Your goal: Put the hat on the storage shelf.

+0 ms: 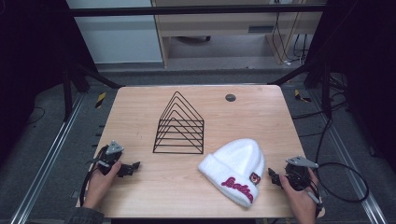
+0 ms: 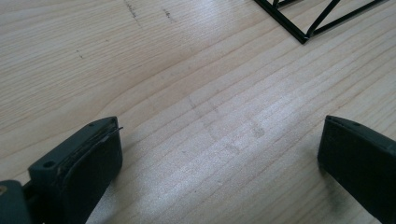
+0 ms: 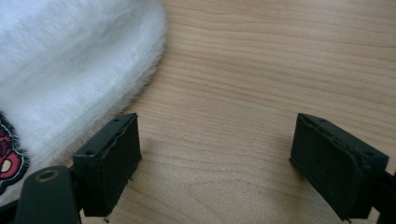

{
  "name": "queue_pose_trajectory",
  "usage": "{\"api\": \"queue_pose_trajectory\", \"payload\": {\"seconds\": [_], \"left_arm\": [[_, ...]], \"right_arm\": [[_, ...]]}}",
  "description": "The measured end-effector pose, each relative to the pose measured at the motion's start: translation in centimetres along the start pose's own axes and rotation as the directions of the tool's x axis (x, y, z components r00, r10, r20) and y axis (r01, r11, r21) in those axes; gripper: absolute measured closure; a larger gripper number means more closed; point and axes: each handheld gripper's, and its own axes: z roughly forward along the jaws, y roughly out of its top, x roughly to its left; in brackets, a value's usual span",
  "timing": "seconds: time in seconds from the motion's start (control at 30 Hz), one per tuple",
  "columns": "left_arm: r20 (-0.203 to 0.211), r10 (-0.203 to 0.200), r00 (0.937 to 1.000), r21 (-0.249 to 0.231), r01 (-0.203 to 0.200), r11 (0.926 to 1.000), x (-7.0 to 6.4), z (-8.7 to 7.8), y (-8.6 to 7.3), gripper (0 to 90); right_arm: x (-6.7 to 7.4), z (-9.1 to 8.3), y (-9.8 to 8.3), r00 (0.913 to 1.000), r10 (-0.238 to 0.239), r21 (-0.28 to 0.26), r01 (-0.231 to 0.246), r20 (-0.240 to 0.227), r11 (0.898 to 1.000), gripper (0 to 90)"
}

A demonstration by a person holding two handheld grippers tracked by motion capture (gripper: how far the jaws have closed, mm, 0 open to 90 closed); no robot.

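A white fluffy beanie (image 1: 236, 168) with red lettering and a small patch lies flat on the wooden table (image 1: 140, 107), front right. A black wire rack (image 1: 180, 128) with triangular dividers stands in the middle. My left gripper (image 1: 133, 167) rests low on the table at the front left, open, with bare wood between its jaws (image 2: 219, 154); the rack's corner (image 2: 303, 32) shows ahead of it. My right gripper (image 1: 272, 176) sits just right of the beanie, open and holding nothing. In the right gripper view (image 3: 217, 158) the beanie (image 3: 70, 70) lies against the left jaw.
A small dark round cap (image 1: 230, 97) sits in the tabletop near the far edge. Cables (image 1: 345, 179) trail off the table's right side onto the floor. Metal rails run along both sides of the table.
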Motion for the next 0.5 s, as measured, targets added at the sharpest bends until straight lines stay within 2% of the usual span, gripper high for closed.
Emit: {"api": "queue_pose_trajectory", "payload": {"seconds": [0.37,0.43,0.5], "left_arm": [[0.000,-0.002,1.0000,-0.001,0.002,1.0000,-0.01,0.01,0.00,0.0],[0.000,0.001,1.0000,0.000,-0.001,1.0000,0.01,-0.01,0.00,0.0],[0.000,0.001,1.0000,0.000,-0.001,1.0000,0.00,-0.01,0.00,0.0]], "right_arm": [[0.10,0.10,0.09,0.9999,0.006,0.000,-0.006,0.008,1.000,15.7],[0.05,0.08,0.18,0.9999,-0.006,-0.006,0.006,-0.013,1.000,21.0],[-0.03,0.07,0.26,0.9999,-0.006,-0.003,0.006,-0.012,1.000,24.0]]}}
